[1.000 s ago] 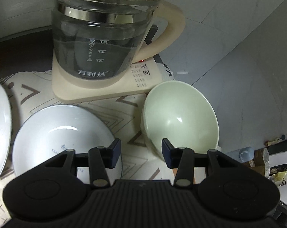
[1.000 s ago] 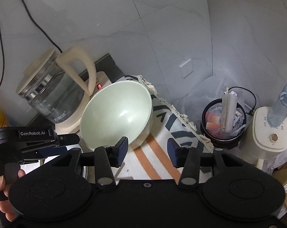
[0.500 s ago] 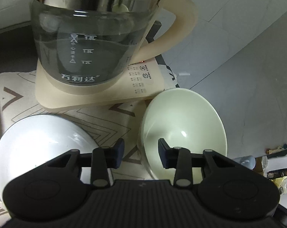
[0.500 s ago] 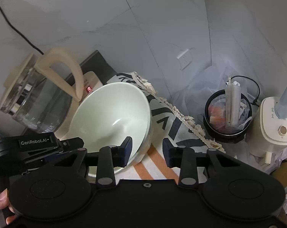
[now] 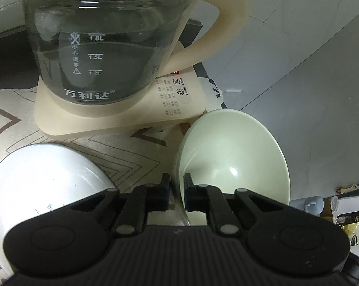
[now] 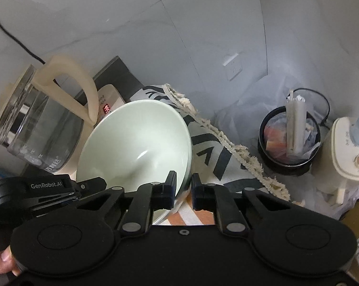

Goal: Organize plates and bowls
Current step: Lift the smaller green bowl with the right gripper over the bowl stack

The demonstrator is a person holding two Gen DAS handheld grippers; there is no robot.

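— Green bowl (image 5: pixel 231 157) first: where is it sitting?

— On the patterned cloth (image 5: pixel 122 157), just beside the corner of the cream kettle base (image 5: pixel 122 121). From my left camera it lies to the right of the white bowl (image 5: pixel 43 178), with bare cloth between the two.

— And your left gripper (image 5: pixel 177 191)?

— Its jaws have just been closing, and I see them clamped on the green bowl's near-left rim, one pad outside the wall and one inside.

— The right gripper (image 6: pixel 182 187)?

— Same story on the other side of that bowl. Its jaws have just been closing too, and now they pinch the rim with the left pad inside the bowl and the right pad outside, over the orange-striped part of the cloth.

— Can you see one tool from the other?

— Yes, in my right view the left tool's black body, marked GenRobot.AI, reaches in at the bowl's lower left edge. A thumb (image 6: pixel 1 261) shows at the bottom left corner.

— Anything else around?

— The glass kettle (image 5: pixel 108 40) stands on its base behind both bowls, red digits lit on the panel. Off the cloth's fringed edge I see a black bin (image 6: pixel 289 143) and a white appliance (image 6: pixel 351 157) on the floor.
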